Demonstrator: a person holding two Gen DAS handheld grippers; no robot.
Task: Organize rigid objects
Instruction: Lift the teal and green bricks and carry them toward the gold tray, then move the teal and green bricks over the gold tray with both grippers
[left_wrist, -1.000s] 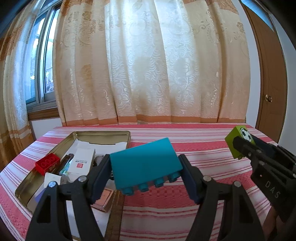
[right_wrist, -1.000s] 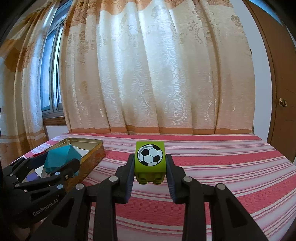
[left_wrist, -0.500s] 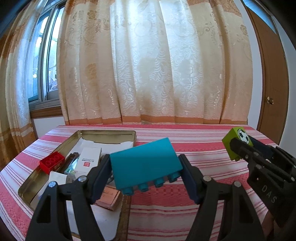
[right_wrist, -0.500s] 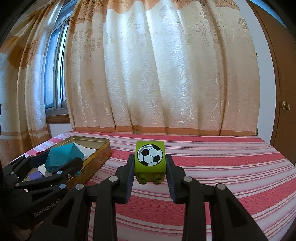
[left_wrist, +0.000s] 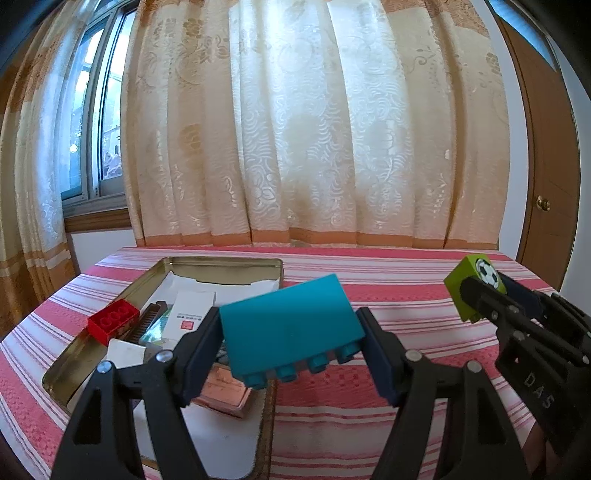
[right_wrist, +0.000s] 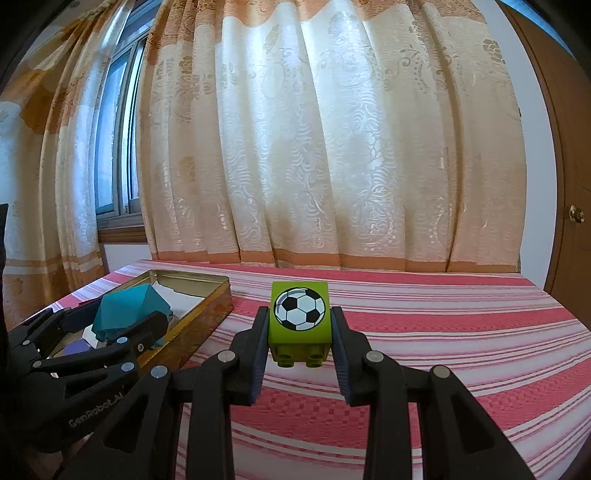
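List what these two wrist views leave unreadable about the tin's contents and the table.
- Tin contents, left wrist view: the teal block and left gripper cover the near middle.
- White box label: print too small.
- Tin interior, right wrist view: near wall and left gripper hide most.
- Table front edge: cut off by both frames.

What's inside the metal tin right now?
In the metal tin: a red brick, a white box, a dark comb, white paper and a copper-coloured box. The left gripper and its teal brick hide the middle.
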